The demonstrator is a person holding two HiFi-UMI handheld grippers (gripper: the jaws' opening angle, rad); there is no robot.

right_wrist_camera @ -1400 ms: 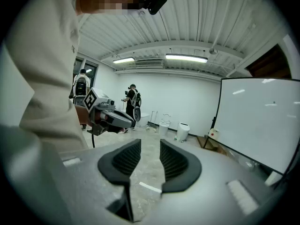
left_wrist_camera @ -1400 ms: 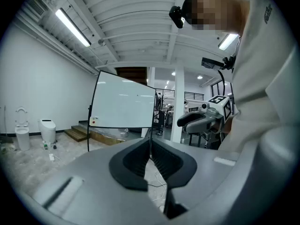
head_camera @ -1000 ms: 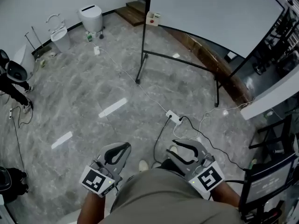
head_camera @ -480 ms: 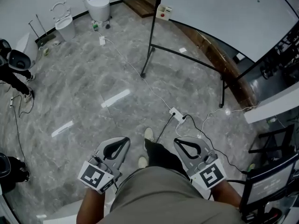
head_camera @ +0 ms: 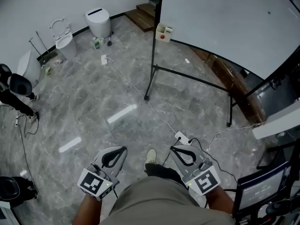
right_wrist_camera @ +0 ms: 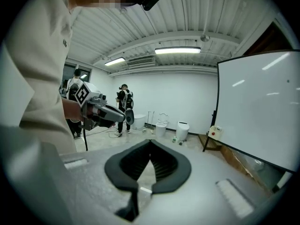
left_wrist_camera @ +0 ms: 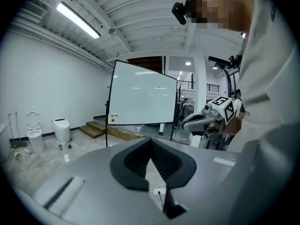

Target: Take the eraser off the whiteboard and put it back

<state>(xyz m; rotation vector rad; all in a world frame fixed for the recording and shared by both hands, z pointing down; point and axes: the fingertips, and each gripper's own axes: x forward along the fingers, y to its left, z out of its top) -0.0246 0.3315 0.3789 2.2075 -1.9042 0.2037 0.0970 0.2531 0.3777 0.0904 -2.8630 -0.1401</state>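
both with jaws together, empty — left tool (head_camera: pixel 124 148), right tool (head_camera: pixel 172 148) — white bin (head_camera: pixel 98 22), contents hidden.

Bright, even light from ceiling strip lights (right_wrist_camera: pixel 178 50) streaks the whiteboard (right_wrist_camera: pixel 262 107) and glares as white bars on the glossy floor (head_camera: pixel 93 93). Both gripper views bulge fisheye, with black corners.

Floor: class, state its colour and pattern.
The glossy stone floor is grey, marbled; head view shows best.

Glossy marble-look floor (head_camera: pixel 84 102); smooth white whiteboard (head_camera: pixel 225 22); wooden steps (head_camera: pixel 140 17).
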